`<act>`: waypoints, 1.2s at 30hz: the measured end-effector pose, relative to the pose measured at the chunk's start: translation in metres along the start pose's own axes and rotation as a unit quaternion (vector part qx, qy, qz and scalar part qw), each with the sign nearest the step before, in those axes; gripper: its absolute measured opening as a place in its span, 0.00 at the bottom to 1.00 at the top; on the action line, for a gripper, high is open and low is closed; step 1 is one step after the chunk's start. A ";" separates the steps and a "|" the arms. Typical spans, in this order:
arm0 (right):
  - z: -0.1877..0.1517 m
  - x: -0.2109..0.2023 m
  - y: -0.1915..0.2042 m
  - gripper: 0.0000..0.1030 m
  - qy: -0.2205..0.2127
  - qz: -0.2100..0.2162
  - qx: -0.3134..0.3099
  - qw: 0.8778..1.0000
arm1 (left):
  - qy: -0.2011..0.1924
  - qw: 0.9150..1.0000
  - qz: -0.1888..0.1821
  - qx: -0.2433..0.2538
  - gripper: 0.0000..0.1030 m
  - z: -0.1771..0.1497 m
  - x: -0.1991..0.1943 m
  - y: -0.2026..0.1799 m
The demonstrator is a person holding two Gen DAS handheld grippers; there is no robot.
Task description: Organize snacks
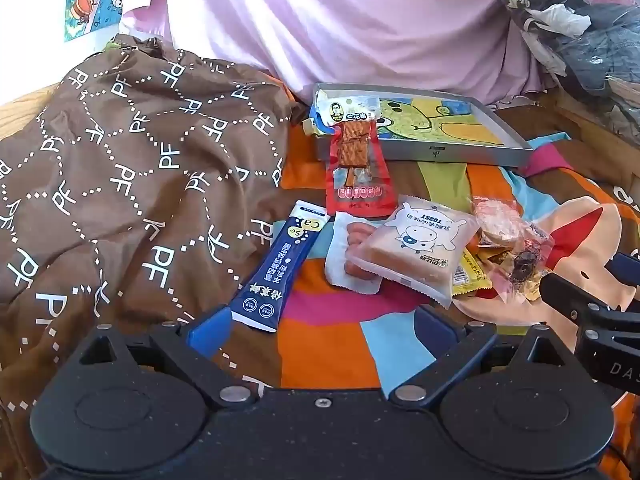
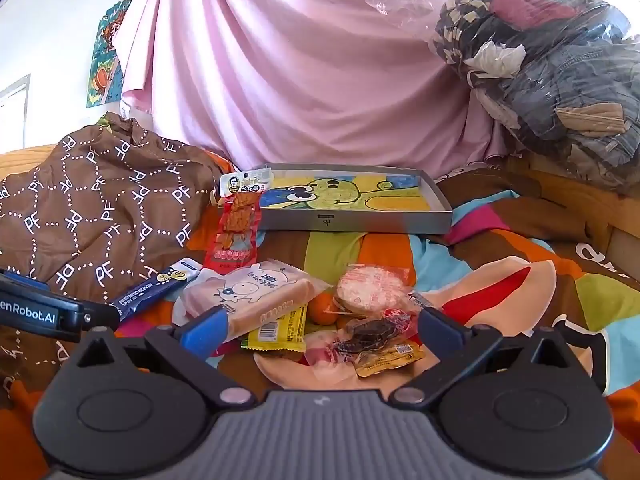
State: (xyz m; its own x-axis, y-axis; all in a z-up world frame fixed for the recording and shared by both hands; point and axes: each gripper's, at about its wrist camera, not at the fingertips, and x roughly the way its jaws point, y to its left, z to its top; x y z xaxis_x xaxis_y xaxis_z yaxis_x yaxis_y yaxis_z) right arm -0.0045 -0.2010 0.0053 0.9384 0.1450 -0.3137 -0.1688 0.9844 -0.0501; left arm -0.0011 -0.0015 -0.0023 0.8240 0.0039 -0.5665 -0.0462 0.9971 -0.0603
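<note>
1. The left gripper (image 1: 322, 320) is wide open; its two blue fingers stand far apart and nothing is between them
2. Its left finger (image 1: 210, 334) is just beside the lower end of the blue stick pack (image 1: 278, 266), maybe touching it; I cannot tell for sure
3. The right gripper (image 2: 320, 326) is also wide open and holds nothing
4. Its left finger (image 2: 204, 330) is in front of the toast pack (image 2: 250, 296), and its right finger (image 2: 438, 328) is near the clear bag with dark pieces (image 2: 370, 334); contact is not clear
5. The snacks lie in a loose pile on the colourful blanket (image 2: 500, 240): the toast pack leans on a yellow packet (image 2: 278, 330), a round cracker pack (image 2: 370, 290) is beside it, and an orange fruit (image 2: 322, 306) shows between them
6. The red pack (image 1: 356, 168) lies with its upper end on the front left corner of the grey tray (image 1: 460, 154) and its lower end on the blanket
7. The tray is behind the pile, before a pink cloth (image 2: 300, 80); a cartoon picture covers its bottom
8. A brown cloth with "PF" letters (image 1: 120, 160) is at the left of the snacks
</note>
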 end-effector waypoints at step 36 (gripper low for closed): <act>0.002 0.001 0.002 1.00 0.014 0.004 -0.009 1.000 | 0.028 0.999 0.013 0.006 0.95 -0.001 0.007 0.005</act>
State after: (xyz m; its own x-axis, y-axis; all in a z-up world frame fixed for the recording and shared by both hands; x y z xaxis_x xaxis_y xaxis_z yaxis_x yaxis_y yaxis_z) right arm -0.0032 -0.1985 0.0072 0.9283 0.1495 -0.3405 -0.1815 0.9813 -0.0639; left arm 0.0036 0.0037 -0.0076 0.7894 0.0268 -0.6133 -0.0614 0.9975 -0.0355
